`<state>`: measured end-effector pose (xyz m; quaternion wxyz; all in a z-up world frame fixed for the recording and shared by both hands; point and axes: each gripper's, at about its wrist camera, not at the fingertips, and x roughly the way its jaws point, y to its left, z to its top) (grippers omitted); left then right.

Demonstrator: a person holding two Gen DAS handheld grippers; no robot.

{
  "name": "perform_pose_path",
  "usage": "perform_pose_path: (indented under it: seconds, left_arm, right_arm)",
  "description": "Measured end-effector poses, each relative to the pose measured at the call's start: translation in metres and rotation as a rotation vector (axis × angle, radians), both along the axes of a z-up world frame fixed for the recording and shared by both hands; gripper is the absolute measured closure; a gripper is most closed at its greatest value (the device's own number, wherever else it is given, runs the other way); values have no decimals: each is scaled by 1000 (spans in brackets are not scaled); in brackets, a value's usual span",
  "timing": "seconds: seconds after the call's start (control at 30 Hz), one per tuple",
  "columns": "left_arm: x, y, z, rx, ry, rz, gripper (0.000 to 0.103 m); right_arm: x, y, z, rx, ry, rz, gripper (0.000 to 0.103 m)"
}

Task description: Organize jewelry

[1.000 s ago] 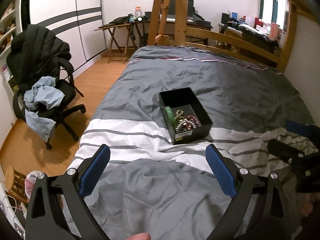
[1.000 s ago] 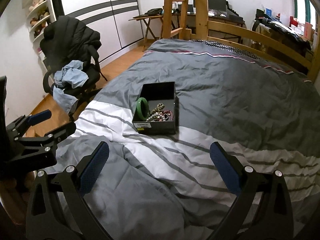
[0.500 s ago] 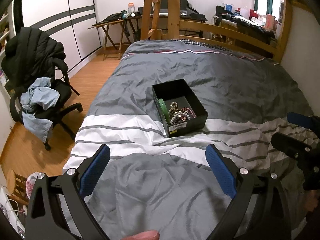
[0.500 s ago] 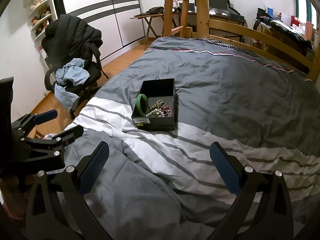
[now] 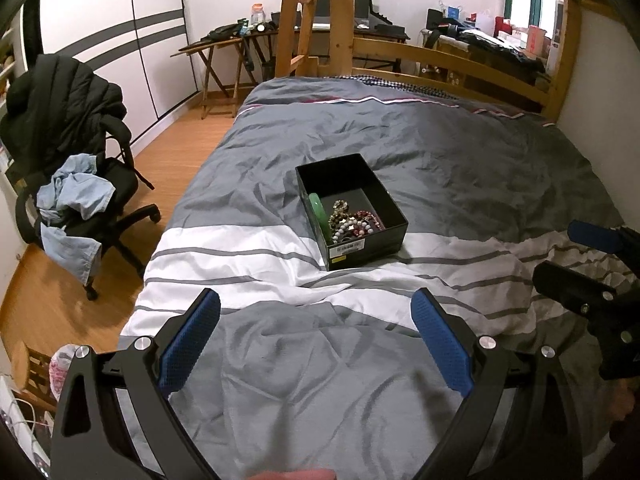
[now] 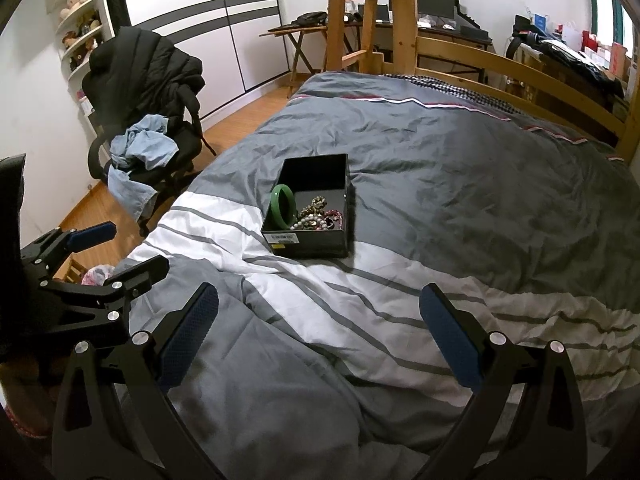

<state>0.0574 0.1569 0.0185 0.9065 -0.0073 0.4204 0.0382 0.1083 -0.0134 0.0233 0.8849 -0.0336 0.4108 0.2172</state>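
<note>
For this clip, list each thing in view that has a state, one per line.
Left tool: open, empty, above the duvet.
Right tool: open, empty, above the duvet.
Black rectangular box: lidless, upright on the grey-and-white striped duvet.
Green bangle: on edge against the box's left wall.
Beaded bracelets: heaped inside the box.

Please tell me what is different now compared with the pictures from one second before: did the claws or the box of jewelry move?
Both claws, the left claw and the right claw, pulled back a little from the black box, which now looks slightly farther away in both wrist views. Nothing was grasped or released. Both claws stay open and empty, and the green bangle and beaded bracelets lie in the box as before, on the bed cover.
</note>
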Motion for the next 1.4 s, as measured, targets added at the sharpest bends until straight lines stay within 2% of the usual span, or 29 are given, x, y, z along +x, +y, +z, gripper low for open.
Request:
perform_pose_path:
  seconds: [1.4]
  left_arm:
    - [3, 1, -5, -14, 27, -19, 9]
  right_arm:
    - [1, -1, -12, -16, 12, -7, 4]
